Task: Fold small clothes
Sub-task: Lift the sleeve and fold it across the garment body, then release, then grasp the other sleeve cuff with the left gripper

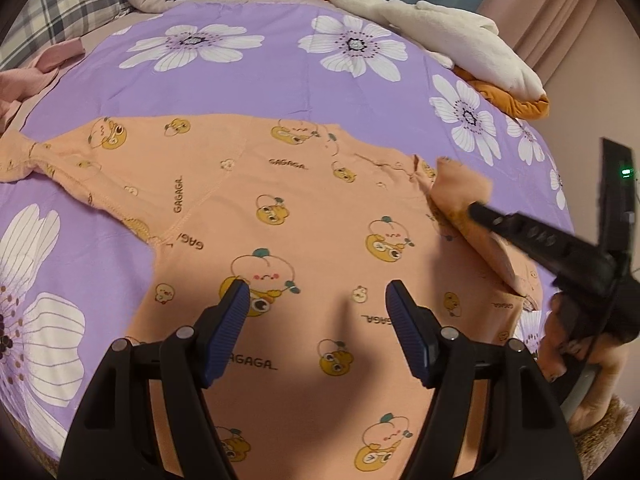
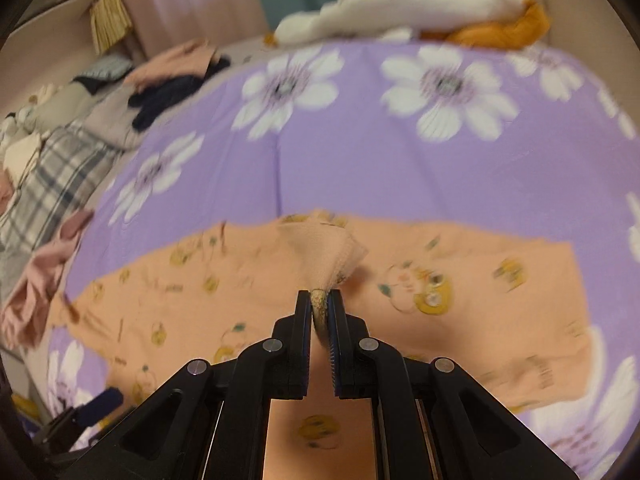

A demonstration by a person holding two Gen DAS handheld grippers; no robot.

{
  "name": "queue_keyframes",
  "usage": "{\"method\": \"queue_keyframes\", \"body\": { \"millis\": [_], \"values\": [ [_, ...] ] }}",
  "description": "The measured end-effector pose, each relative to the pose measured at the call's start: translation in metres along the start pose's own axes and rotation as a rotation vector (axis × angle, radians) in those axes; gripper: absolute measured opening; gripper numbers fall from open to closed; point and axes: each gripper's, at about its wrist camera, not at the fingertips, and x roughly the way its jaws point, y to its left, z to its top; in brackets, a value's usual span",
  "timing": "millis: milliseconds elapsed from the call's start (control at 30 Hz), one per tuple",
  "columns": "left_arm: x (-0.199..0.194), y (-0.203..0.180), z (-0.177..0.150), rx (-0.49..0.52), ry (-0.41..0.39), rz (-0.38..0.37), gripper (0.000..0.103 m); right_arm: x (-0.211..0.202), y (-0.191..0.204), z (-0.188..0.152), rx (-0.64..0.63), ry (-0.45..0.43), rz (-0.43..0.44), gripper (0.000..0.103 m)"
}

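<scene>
Your right gripper (image 2: 319, 307) is clamped on a sleeve of the peach top (image 1: 280, 208), which lies spread on the purple quilt (image 1: 248, 80) ahead. Your left gripper (image 1: 318, 294) hovers above it, jaws apart and empty. It looks light, limp cloth; pinch seams or hems.

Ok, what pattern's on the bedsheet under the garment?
Purple bedsheet with large white flowers; clearest in the left wrist view.
</scene>
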Motion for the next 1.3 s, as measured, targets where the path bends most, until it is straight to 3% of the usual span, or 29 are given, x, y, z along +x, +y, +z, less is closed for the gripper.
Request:
{"method": "queue_keyframes", "body": {
  "millis": [200, 300, 367, 433, 600, 733, 867, 1033, 1100, 1133, 1300],
  "values": [
    [0.002, 0.009, -0.001, -0.019, 0.012, 0.01, 0.07, 0.027, 0.009, -0.012, -0.037, 0.111, -0.001, 0.012],
    [0.0, 0.012, 0.0, -0.026, 0.01, 0.005, 0.071, 0.015, 0.009, -0.008, -0.045, 0.116, 0.053, 0.037],
    [-0.001, 0.013, 0.001, -0.032, 0.007, -0.008, 0.071, -0.008, 0.006, -0.003, -0.05, 0.069, 0.087, 0.064],
    [-0.003, 0.013, 0.001, -0.039, 0.008, -0.022, 0.071, -0.032, -0.001, 0.001, -0.036, 0.021, 0.103, 0.074],
    [0.0, -0.001, 0.008, -0.042, 0.032, -0.092, 0.072, -0.064, -0.04, 0.008, 0.055, -0.061, 0.04, 0.075],
    [0.011, -0.03, 0.024, -0.011, 0.037, -0.187, 0.078, -0.07, -0.091, 0.009, 0.227, -0.066, -0.007, 0.075],
    [0.043, -0.064, 0.043, 0.033, 0.078, -0.179, 0.077, -0.074, -0.132, 0.003, 0.38, -0.071, -0.06, 0.075],
    [0.101, -0.089, 0.059, 0.042, 0.145, -0.141, 0.076, -0.083, -0.153, -0.001, 0.442, -0.088, -0.085, 0.075],
    [0.118, -0.088, 0.062, 0.013, 0.15, -0.112, 0.07, -0.084, -0.155, -0.002, 0.453, -0.094, -0.088, 0.075],
    [0.117, -0.088, 0.063, 0.01, 0.123, -0.102, 0.062, -0.086, -0.155, -0.003, 0.455, -0.095, -0.085, 0.075],
    [0.117, -0.088, 0.062, -0.007, 0.131, -0.129, 0.011, -0.087, -0.162, -0.002, 0.472, -0.099, -0.075, 0.075]
  ]
}}
